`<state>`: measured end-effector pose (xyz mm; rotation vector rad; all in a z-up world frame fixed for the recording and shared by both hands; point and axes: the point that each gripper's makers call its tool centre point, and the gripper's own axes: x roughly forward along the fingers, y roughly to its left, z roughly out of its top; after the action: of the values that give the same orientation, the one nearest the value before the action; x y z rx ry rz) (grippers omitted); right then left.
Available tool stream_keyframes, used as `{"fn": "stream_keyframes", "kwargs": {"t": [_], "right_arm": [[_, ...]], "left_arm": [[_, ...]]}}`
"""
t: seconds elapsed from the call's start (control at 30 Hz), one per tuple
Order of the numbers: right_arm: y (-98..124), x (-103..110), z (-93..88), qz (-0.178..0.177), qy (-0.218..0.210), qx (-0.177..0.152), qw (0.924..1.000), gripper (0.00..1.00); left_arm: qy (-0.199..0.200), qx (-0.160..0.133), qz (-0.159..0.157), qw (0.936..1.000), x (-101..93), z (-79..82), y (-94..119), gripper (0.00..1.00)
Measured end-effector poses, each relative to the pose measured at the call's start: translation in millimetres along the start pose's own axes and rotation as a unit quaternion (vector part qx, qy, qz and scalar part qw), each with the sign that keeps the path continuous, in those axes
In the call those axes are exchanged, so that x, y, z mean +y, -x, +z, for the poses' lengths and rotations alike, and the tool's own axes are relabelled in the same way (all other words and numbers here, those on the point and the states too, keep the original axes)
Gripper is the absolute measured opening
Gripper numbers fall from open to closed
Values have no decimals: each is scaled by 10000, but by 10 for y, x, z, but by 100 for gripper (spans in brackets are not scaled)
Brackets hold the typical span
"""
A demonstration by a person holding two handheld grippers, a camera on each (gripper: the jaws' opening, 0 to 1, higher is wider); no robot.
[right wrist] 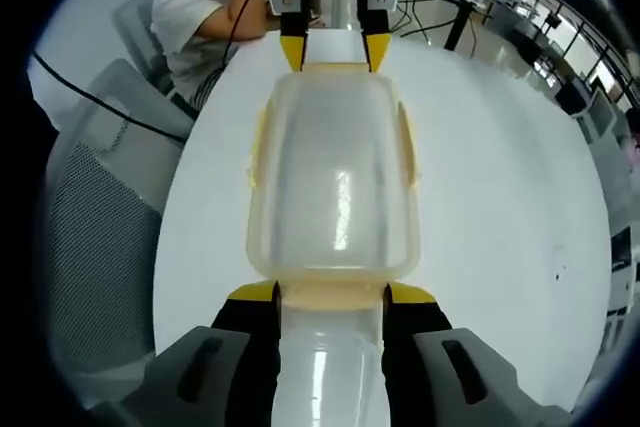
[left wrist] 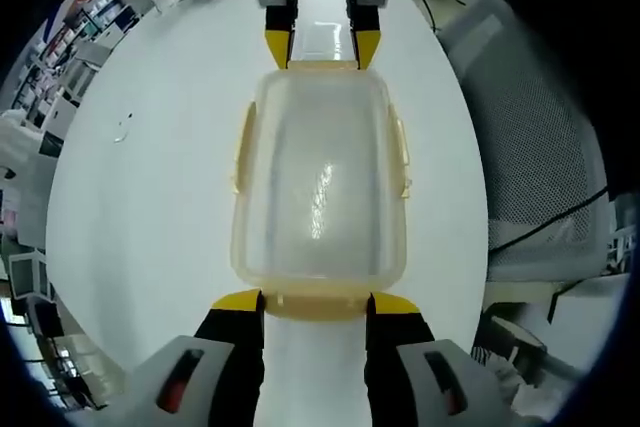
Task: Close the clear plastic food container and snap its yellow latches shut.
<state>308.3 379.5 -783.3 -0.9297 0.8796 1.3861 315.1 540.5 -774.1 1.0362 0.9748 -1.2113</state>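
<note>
Container, clear plastic with its lid on, lies flat on the white table, lengthwise between the two grippers. Yellow latches run along its long sides, and they appear folded against the walls; whether they are snapped home cannot be told. Left gripper stands at the near short end in the left gripper view, jaws spread, yellow tips at the two corners of the end latch. Right gripper stands likewise at the opposite short end in the right gripper view, jaws apart, tips touching or just beside the rim. Neither grips anything. A mesh-backed chair stands beside the table, and a seated person is beyond it.
</note>
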Motion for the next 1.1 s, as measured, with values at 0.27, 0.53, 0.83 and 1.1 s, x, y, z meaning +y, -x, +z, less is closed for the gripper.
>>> {"fn": "stream_keyframes", "kwargs": {"t": [0.27, 0.53, 0.83, 1.1], "right_arm": [[76, 35, -69, 57, 11, 6, 10000, 36], [175, 35, -183, 30, 49, -39, 10000, 36], [265, 48, -335, 106, -14, -139, 9998, 36], [326, 52, -440, 111, 26, -169, 9998, 36]], "left_arm": [[30, -100, -7, 9999, -39, 88, 8, 33], [66, -146, -62, 9999, -58, 249, 2, 33], [54, -257, -105, 9996, -62, 429, 3, 33], [120, -315, -152, 9993, -88, 541, -4, 33]]}}
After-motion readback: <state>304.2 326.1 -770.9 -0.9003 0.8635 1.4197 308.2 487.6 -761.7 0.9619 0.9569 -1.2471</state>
